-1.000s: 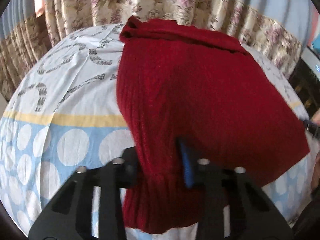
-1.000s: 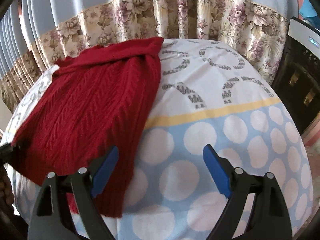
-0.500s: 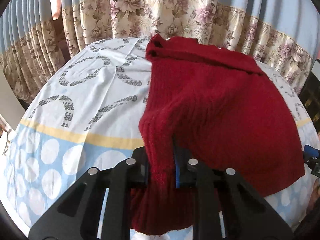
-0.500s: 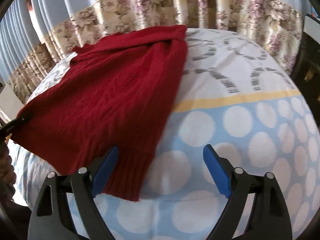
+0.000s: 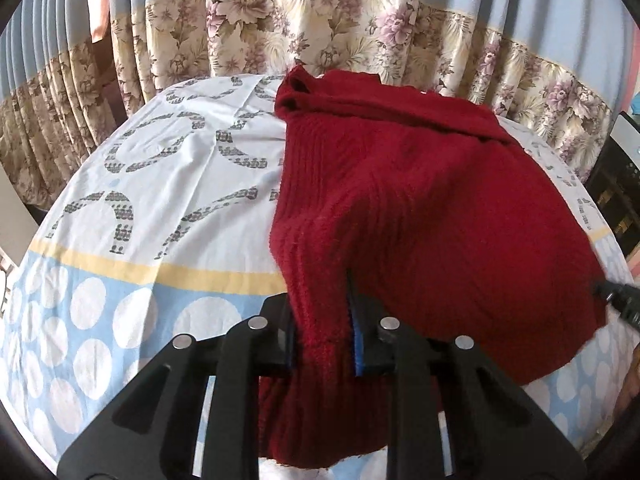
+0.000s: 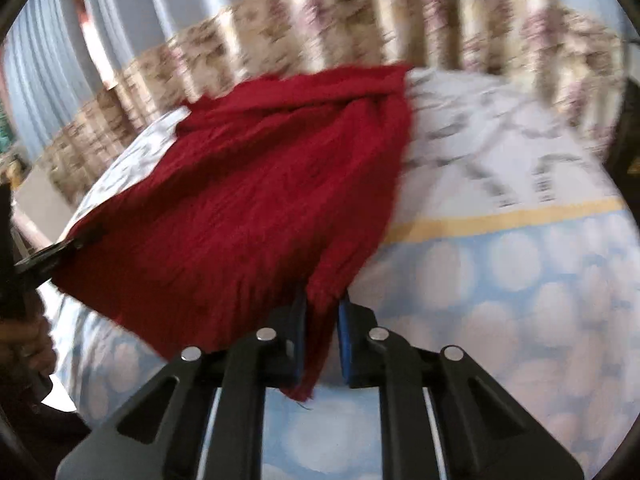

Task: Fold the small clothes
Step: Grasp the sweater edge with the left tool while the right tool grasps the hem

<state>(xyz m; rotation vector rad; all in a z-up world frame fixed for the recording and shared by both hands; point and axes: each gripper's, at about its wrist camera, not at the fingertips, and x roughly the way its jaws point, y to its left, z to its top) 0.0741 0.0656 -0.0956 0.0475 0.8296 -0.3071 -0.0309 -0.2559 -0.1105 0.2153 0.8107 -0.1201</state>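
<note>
A dark red knitted sweater lies spread on the table, its near hem lifted. My left gripper is shut on the sweater's near left hem corner, fabric bunched between its blue pads. In the right wrist view the sweater runs from the far middle to the near left. My right gripper is shut on its near right hem corner, with a strip of fabric hanging down between the pads. The right wrist view is blurred by motion. Each gripper shows at the edge of the other's view, the right gripper and the left gripper.
The table is covered by a cloth with white, yellow-striped and blue dotted bands. Floral and blue curtains hang close behind it. A dark appliance stands at the right beside the table.
My right gripper has moved left onto the sweater's near right corner and shut on it. My left gripper has stayed shut on the left corner and lifted it a little.
</note>
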